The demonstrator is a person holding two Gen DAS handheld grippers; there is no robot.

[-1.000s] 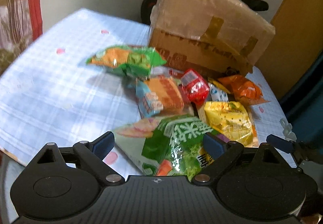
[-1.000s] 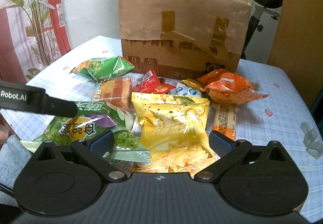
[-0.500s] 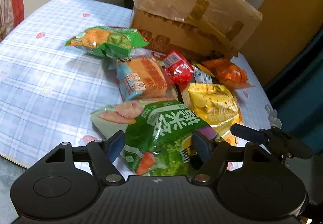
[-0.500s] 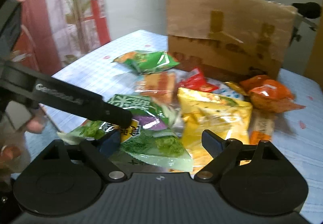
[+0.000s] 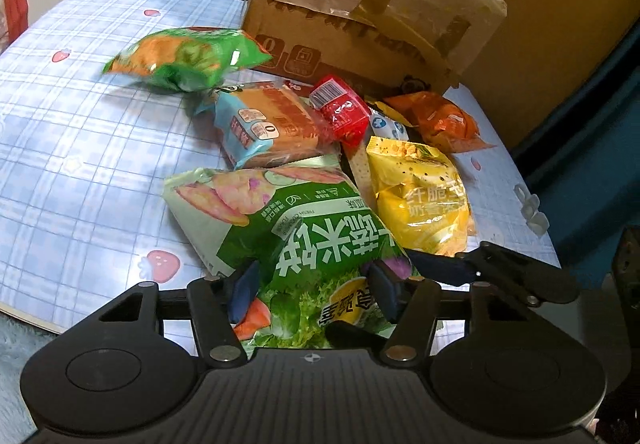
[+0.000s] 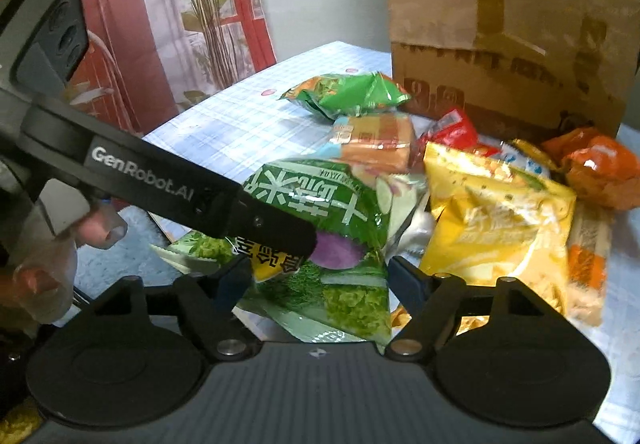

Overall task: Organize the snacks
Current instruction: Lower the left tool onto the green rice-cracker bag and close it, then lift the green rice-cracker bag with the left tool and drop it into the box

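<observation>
Closing in from both sides, the left gripper (image 5: 310, 286) and the right gripper (image 6: 318, 278) had each narrowed their jaws around the near end of the large green crinkly plastic snack bag (image 5: 296, 236), where a second ago both had stood wide apart. The bag lay nearest the grippers, well in front of the taped brown cardboard box (image 5: 360, 15), with the glossy yellow chip bag (image 5: 420, 195) touching its side; the left gripper's pads appeared pressed into the film, but the right's I could not tell. I judged a two-handed lift was starting, with sorting hardly begun.
</observation>
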